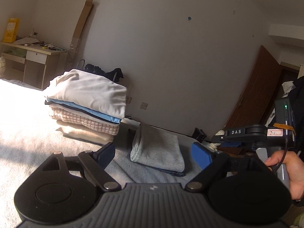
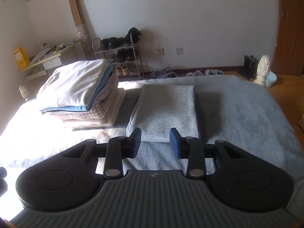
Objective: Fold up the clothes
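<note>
Left gripper [image 1: 153, 153]: jaws spread wide, nothing between the blue pads [image 1: 201, 154], held above the bed [image 1: 34, 138] without touching cloth. Right gripper [image 2: 155, 142]: jaws parted less widely, likewise empty, poised over the blue-grey bed cover just short of the near edge of the folded grey garment [image 2: 165, 110]. Seen from the left wrist too, at the right edge, gripped by a hand [image 1: 290, 171] on its handle.

Folded grey garment [image 1: 159, 150]: flat on the bed, a neat rectangle with a dark layer showing at its lower edge, straight ahead of both grippers and centred between the right gripper's fingers in that view; apart from either gripper.

Stack of folded clothes [image 2: 79, 95]: just to the left of the grey garment, near it but not touching; white piece on top, light blue beneath, then pink-checked knit and cream layers, sunlit on its left side.

Beyond the bed: shoe rack [image 2: 121, 57] against the wall, counter [image 2: 49, 60] with clutter in the left corner, white bedpost finial [image 2: 263, 70] at the far right corner.
</note>
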